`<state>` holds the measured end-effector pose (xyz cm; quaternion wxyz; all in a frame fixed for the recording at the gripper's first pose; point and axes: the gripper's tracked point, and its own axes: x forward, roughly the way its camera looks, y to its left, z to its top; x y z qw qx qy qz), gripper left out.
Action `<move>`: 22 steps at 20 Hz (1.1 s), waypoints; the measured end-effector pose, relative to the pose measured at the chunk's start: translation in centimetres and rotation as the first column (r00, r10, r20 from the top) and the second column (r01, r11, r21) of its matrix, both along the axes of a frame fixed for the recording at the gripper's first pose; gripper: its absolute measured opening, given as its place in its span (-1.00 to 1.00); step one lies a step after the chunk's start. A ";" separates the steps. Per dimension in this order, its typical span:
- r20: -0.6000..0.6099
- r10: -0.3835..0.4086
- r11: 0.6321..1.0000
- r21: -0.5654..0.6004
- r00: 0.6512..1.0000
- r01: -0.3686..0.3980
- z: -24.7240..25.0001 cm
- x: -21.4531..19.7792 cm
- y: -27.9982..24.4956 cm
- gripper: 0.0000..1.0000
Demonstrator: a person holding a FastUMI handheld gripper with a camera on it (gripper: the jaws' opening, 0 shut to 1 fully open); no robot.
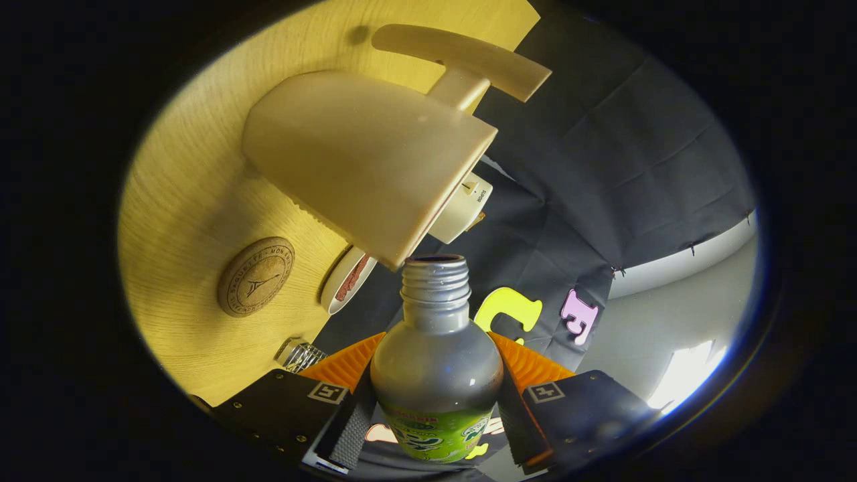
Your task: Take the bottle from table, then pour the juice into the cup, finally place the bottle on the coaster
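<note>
The table (194, 194) stood tipped across the scene beyond the fingers, its pale wood grain running up and away on the left. On it, just ahead of the bottle's mouth, stood the cup (361, 161), a big cream mug with a flat handle; its opening faced away, so I could not tell what was inside. Behind the cup sat a small white pot and a shallow dish with something reddish in it. The bottle (435, 361) was gripped between the two fingers of the gripper (435, 415), clenched on its lower body at the label, both pads pressing its sides. It was uncapped, its threaded neck almost touching the cup's rim, and looked like thin plastic: light, a bit slick, likely to give if squeezed hard, so low on the body seemed the sound place to hold. Its contents looked dark. The coaster (256, 276), a round cork disc, lay to the left, well apart from the bottle.
</note>
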<state>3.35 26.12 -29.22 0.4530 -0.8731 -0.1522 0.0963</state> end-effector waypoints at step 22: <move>-0.092 -0.059 0.939 0.332 0.994 0.086 0.2 1.2 -2.5 0.63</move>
